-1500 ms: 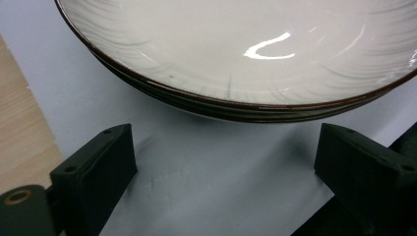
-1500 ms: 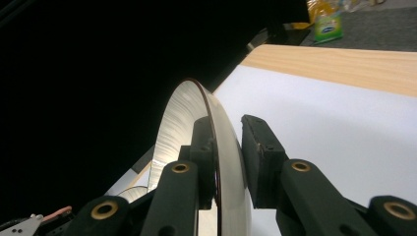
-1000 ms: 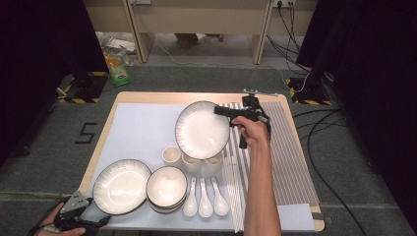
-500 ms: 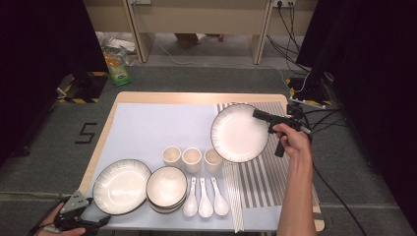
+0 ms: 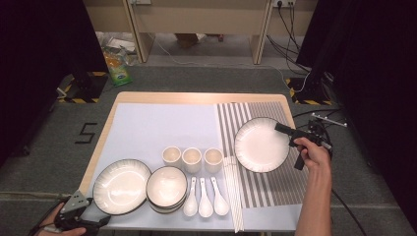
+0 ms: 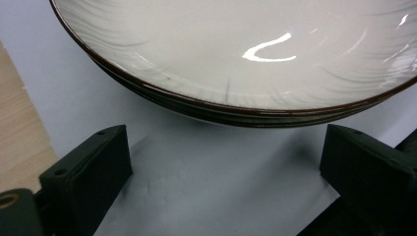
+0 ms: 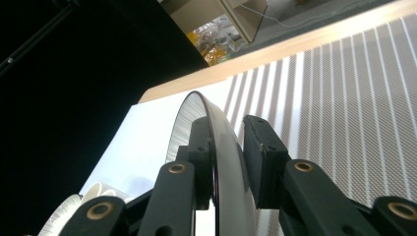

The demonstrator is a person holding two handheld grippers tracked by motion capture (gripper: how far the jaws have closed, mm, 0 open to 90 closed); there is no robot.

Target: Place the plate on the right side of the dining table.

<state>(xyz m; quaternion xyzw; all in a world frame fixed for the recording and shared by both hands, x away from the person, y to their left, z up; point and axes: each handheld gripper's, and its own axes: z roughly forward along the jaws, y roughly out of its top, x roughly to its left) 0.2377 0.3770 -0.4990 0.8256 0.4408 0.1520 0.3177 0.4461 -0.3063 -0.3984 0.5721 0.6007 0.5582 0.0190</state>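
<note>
At the near left corner the left gripper (image 5: pixel 81 219) sits low at the table's (image 5: pixel 196 97) edge, its jaws spread wide with nothing between them; in its own view the jaws flank bare blue mat (image 6: pixel 206 182) just short of the rim of the near plate (image 6: pixel 236 54), not touching it. That plate (image 5: pixel 121 186) lies at the mat's front left, a stack of bowls (image 5: pixel 166 187) just beside it, then three spoons (image 5: pixel 205 196) and a row of chopsticks (image 5: pixel 233 191) along the edge of the striped mat (image 5: pixel 275 187). Behind the spoons stand three cups (image 5: pixel 192 159) in a row. Farther right, the right gripper (image 5: pixel 281 129) clamps the rim of a second plate (image 5: pixel 261 144), one jaw on each face; in its own view the plate (image 7: pixel 196 123) stands edge-on between the pads (image 7: pixel 260 147). This plate hangs over the striped mat, near the table's right edge. The far half of the blue mat (image 5: pixel 162 123) lies open.
</note>
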